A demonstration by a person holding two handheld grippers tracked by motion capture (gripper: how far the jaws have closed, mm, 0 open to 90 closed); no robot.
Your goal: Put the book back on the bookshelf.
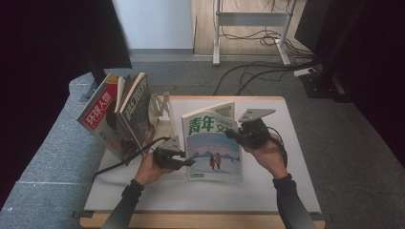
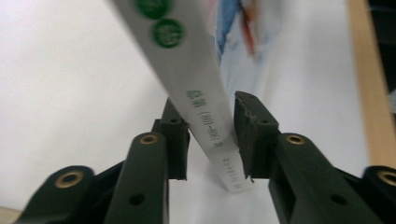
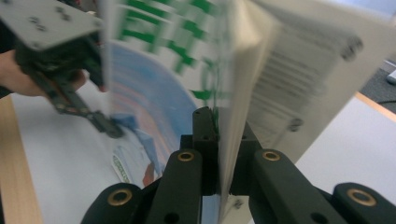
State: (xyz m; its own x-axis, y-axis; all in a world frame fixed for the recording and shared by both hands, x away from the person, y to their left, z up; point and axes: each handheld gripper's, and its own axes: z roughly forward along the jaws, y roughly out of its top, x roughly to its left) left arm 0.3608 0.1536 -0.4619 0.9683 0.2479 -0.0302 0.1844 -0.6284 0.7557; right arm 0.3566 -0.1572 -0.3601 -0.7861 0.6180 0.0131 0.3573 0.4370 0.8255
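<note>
I have the magazine upright on the table, between both grippers. The right gripper pinches its open edge; the left gripper has its fingers around the spine, one touching, not yet clamped. Shelving it beside the rack's books remains, I judge.

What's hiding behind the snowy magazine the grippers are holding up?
Behind the magazine the white table runs on, with a pale book stand off to its left. The patch of table directly behind its cover is covered, so anything lying there cannot be seen.
</note>
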